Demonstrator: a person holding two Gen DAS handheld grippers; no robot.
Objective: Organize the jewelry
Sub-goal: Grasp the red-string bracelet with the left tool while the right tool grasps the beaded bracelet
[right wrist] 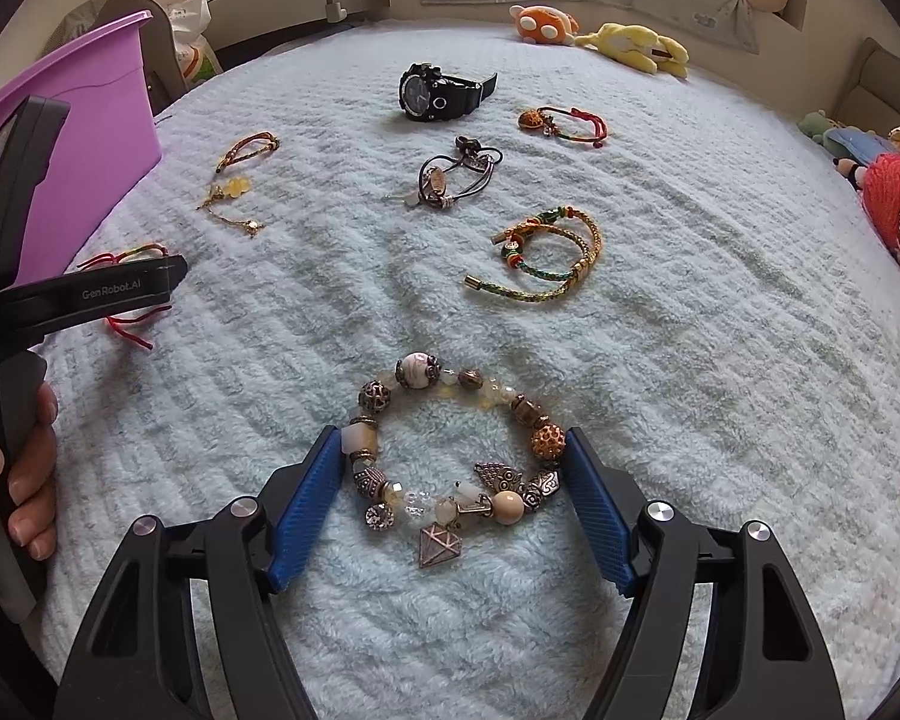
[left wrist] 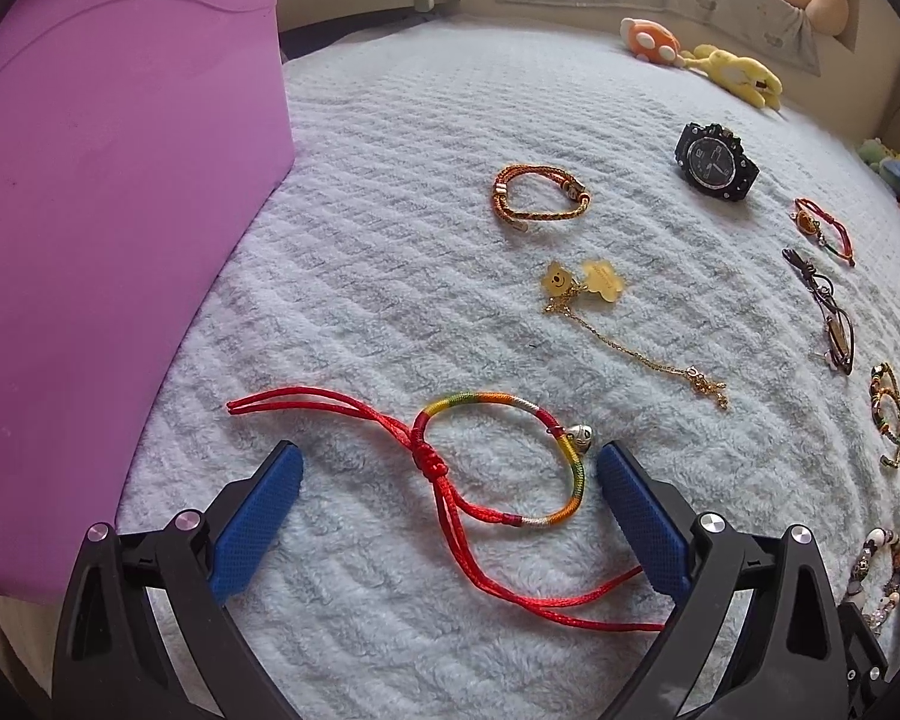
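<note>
My left gripper (left wrist: 450, 456) is open on the pale fleece blanket (left wrist: 390, 210), its blue pads either side of a red cord bracelet (left wrist: 498, 456) with a rainbow band and a small silver bell. My right gripper (right wrist: 453, 450) is open around a beaded charm bracelet (right wrist: 450, 450) with a diamond charm; the pads sit close to its sides. The purple bin (left wrist: 108, 210) stands at the left, also in the right wrist view (right wrist: 72, 138).
On the blanket lie a black watch (right wrist: 432, 93), an orange braided bracelet (left wrist: 537, 198), a gold chain with yellow bear charms (left wrist: 600, 300), a brown leather bracelet (right wrist: 456, 174), a red-green charm bracelet (right wrist: 561, 120) and gold-green braided bracelets (right wrist: 546, 258). Plush toys (right wrist: 600, 33) sit at the far edge.
</note>
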